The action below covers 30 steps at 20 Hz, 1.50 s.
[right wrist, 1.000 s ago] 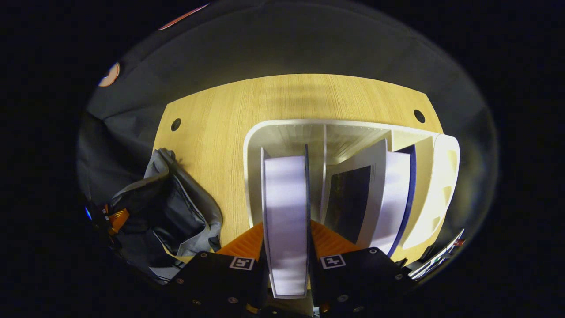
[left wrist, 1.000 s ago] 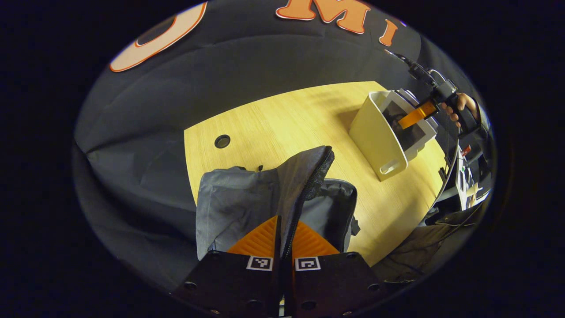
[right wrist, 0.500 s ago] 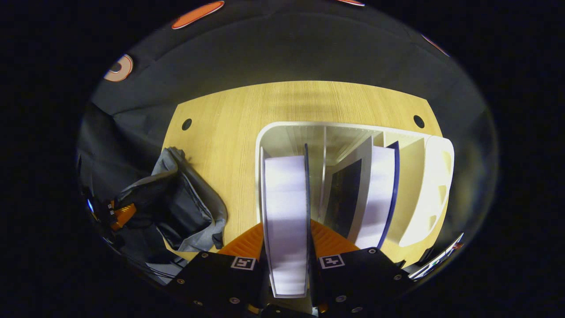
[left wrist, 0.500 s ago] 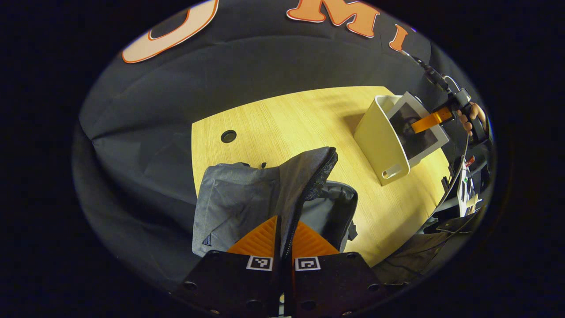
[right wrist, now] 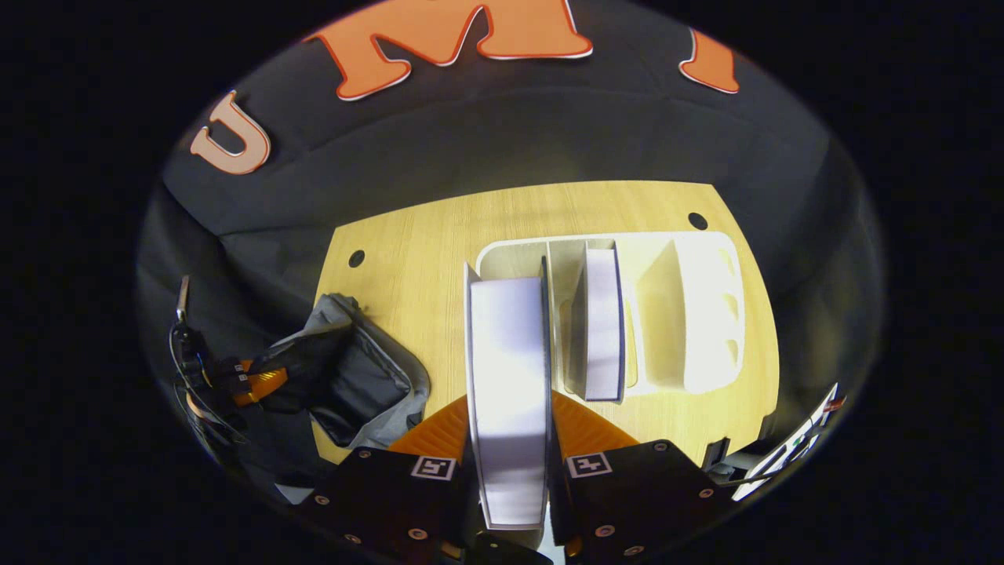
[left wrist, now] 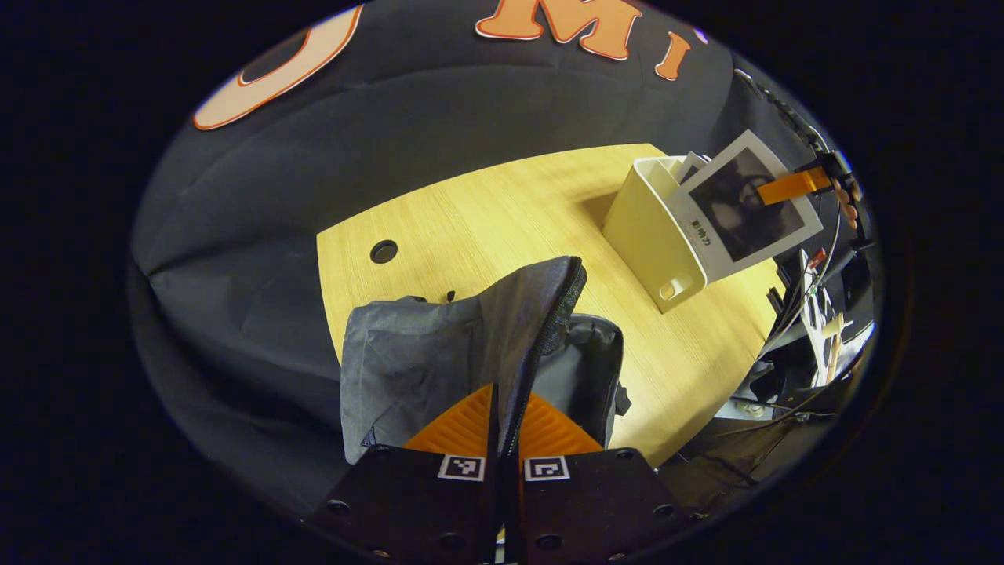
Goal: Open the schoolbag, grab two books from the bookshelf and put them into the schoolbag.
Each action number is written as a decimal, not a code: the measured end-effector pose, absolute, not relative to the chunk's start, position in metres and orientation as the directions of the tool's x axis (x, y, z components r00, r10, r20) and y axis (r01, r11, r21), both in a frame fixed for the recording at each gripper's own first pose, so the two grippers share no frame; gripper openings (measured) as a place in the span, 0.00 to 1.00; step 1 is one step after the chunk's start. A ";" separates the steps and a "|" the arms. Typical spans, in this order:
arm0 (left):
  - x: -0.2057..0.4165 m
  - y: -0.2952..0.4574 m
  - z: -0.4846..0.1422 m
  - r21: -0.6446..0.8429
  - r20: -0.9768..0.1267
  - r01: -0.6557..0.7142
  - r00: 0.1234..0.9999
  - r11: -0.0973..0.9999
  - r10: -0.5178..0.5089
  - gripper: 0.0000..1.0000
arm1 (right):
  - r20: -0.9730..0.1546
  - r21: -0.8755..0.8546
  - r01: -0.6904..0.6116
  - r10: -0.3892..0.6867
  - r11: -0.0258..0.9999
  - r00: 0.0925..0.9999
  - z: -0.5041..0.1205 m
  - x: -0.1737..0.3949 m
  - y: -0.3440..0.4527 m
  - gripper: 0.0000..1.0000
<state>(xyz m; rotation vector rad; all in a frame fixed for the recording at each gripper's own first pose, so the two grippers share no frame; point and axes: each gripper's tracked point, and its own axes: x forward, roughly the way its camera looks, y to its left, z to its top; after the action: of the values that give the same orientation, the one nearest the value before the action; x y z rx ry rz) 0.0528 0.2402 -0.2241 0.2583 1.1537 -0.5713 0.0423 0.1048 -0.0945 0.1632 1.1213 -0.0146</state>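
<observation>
While I watch the left gripper view, my left tool (left wrist: pixel 504 428) sits with its orange fingers (left wrist: pixel 459 428) pressed together on the zipper edge of the grey flap (left wrist: pixel 525 329) of the schoolbag (left wrist: pixel 439 361), holding that flap upright. The schoolbag rests at the near edge of the wooden counter (left wrist: pixel 486 227), with its dark compartment (left wrist: pixel 580 369) open to the right of the flap. Farther along the counter stands the cream bookshelf (left wrist: pixel 651 235). Above and just beside it hangs a book (left wrist: pixel 745 208), its dark cover picture facing me, pinched at its upper corner by the right tool (left wrist: pixel 788 187); fingers of the person's hand (left wrist: pixel 847 200) show behind it.

Turning to the right gripper view, my right tool (right wrist: pixel 510 435) pinches the book (right wrist: pixel 508 369) from both sides, so I see its white page edge standing upright between the pads. Beyond it the bookshelf (right wrist: pixel 706 314) sits on the counter (right wrist: pixel 408 259); a second book (right wrist: pixel 602 329) with a dark blue cover stands in a middle compartment. At left the schoolbag (right wrist: pixel 361 384) lies open, with the left tool (right wrist: pixel 263 383) at its flap; from here I cannot tell that tool's finger spacing
</observation>
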 end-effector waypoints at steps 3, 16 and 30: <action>0.050 0.238 -0.220 -0.101 -0.909 0.564 0.282 0.820 -0.306 0.05 | -0.878 0.146 0.118 0.073 0.982 0.473 -0.073 0.031 0.103 0.37; 0.028 0.201 -0.211 -0.158 -0.891 0.578 0.266 0.801 -0.367 0.05 | -0.786 0.351 0.094 0.239 0.932 0.570 -0.053 0.005 0.134 0.37; 0.036 0.170 -0.210 -0.231 -0.866 0.530 0.270 0.816 -0.421 0.05 | -0.718 0.552 0.111 0.404 0.826 0.566 -0.102 -0.027 0.183 0.36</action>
<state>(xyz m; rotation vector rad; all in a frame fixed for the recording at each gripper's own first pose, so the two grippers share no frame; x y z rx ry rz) 0.0362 0.1696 -0.2104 0.1119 1.1285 -0.6428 -0.0272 0.1826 -0.1016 0.5958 0.9672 0.1843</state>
